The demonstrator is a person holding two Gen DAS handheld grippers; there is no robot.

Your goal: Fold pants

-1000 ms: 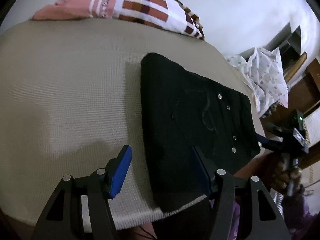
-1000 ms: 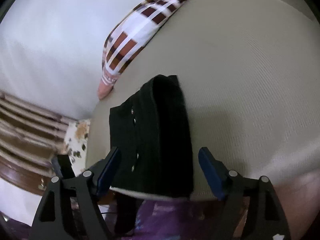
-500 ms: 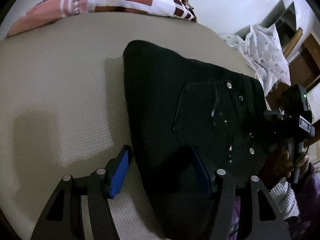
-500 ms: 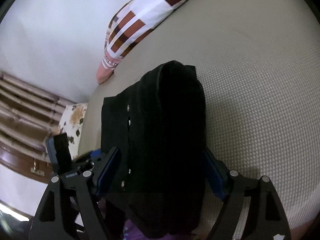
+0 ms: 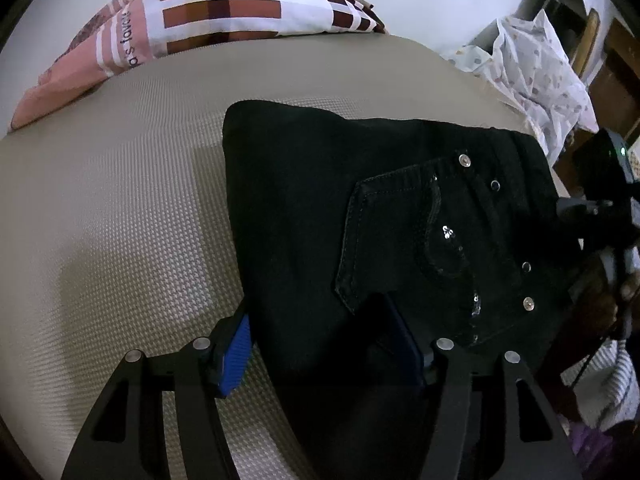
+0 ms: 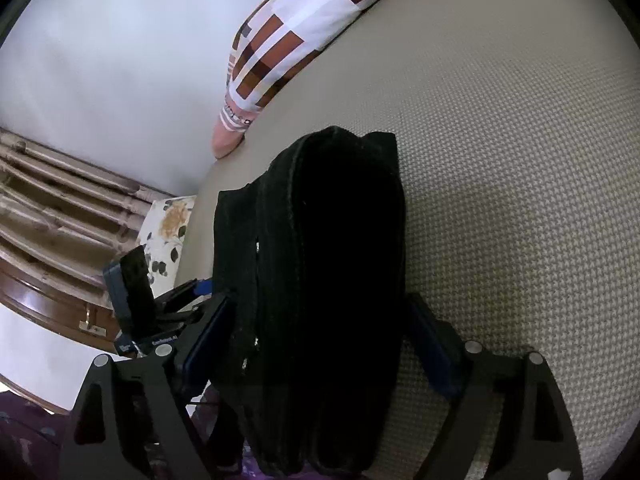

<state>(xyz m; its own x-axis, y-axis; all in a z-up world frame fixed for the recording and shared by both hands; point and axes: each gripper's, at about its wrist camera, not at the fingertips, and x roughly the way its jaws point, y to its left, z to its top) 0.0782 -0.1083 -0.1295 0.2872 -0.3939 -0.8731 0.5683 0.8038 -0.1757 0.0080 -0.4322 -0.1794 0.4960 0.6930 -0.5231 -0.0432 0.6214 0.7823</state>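
The black pants (image 5: pixel 320 208) lie folded into a thick stack on the beige bed (image 5: pixel 120 220), back pocket with studs and sequins facing up. In the right wrist view the pants (image 6: pixel 332 260) show as a layered bundle end on. My left gripper (image 5: pixel 320 340) is open, its jaws straddling the near edge of the stack. My right gripper (image 6: pixel 320 336) is open, its jaws on either side of the stack's end. Each gripper shows in the other's view: the right gripper (image 5: pixel 600 208) and the left gripper (image 6: pixel 160 300).
A checked red, brown and white pillow (image 5: pixel 208 24) lies at the far side of the bed, also in the right wrist view (image 6: pixel 304 24). White patterned cloth (image 5: pixel 536 64) and wooden furniture (image 5: pixel 612 80) stand off the bed's right. A wooden headboard (image 6: pixel 52 216) is at left.
Both grippers have moved forward onto the folded pants, so the stack now sits between each pair of open jaws. The pants fill more of both views.
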